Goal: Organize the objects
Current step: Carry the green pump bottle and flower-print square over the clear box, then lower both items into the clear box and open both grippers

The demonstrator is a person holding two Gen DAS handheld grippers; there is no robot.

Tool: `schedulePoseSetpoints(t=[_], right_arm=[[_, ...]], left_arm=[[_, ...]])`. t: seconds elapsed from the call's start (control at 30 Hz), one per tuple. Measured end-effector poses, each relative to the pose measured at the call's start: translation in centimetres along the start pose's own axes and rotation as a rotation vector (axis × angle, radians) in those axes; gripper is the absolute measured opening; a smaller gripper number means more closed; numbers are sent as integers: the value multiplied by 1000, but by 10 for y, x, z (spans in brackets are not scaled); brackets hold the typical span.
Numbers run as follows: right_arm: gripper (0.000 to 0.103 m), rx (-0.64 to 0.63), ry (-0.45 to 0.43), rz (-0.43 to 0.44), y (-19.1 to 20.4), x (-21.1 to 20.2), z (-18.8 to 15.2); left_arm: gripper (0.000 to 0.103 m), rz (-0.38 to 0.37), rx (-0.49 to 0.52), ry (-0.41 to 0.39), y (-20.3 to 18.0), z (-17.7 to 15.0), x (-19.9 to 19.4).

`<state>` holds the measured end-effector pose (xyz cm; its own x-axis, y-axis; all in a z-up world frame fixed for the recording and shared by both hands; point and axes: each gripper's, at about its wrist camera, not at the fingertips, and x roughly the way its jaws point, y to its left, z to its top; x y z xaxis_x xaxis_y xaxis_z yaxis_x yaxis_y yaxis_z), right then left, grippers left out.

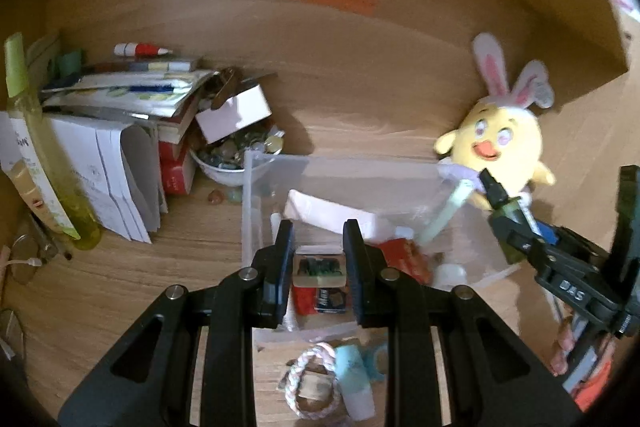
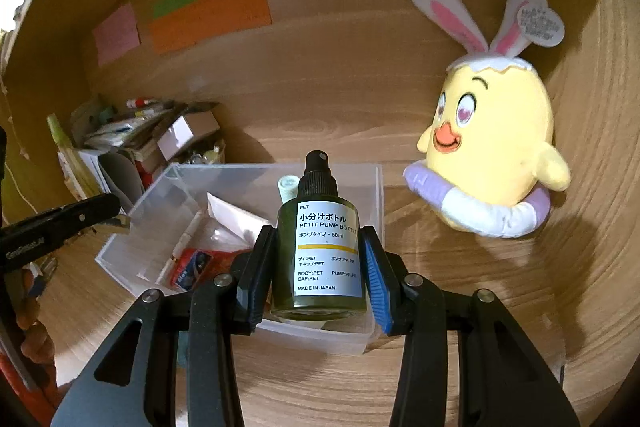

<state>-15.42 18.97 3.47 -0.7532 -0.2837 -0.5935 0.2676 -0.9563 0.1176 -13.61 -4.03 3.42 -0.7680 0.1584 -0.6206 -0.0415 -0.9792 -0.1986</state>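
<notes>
Right gripper (image 2: 318,259) is clamped on a green pump bottle (image 2: 320,251), upright, held above the near edge of the clear bin (image 2: 160,195).

Left gripper (image 1: 318,263) is clamped on a small flat block (image 1: 319,269), held over the bin's near side.

Bin already holds several items: a white packet, a pen, a red packet. Neither held item is deposited.

Outstanding: a braided ring (image 1: 312,383) and a pale blue tube (image 1: 354,375) lie outside the bin. Judged partly complete.
</notes>
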Motion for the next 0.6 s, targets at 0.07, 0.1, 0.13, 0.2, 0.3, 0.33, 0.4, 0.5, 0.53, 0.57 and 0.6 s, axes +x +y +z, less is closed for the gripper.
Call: schedulePoseSetpoints(t=[0.07,0.1,0.13,0.2,0.3,0.33,0.4,0.5,0.53,0.57,0.6], right_arm=[[39,1,15,1,-1,5,-2],[39,1,20,3,-1,7,-3],[39,0,26,3,-1,8,-4],[39,-3,37,0,-1,13,-5],[39,-4,56,-4,-2,21,-6],[39,-3,63,-4,-2,24,-6],[39,-4,76,-8,-2,30,-7],[39,-15,87,-16,-1,35,-8],[39,-19,90,-20,-1,37,-8],[39,-25,88,-23,0,37,-8],[39,-27,89,-25,0,38,-8]], left_arm=[[24,13,1,15,1,-1,7],[24,13,0,22,2,-2,10],[24,14,-1,31,2,-2,14],[24,19,3,43,2,-3,19],[24,29,17,56,-1,-5,27],[24,34,24,60,-2,-6,29],[24,39,39,70,-4,-8,33],[24,38,52,81,-7,-12,37],[24,38,55,83,-8,-12,37],[24,37,59,86,-9,-13,38],[24,36,61,88,-10,-13,39]])
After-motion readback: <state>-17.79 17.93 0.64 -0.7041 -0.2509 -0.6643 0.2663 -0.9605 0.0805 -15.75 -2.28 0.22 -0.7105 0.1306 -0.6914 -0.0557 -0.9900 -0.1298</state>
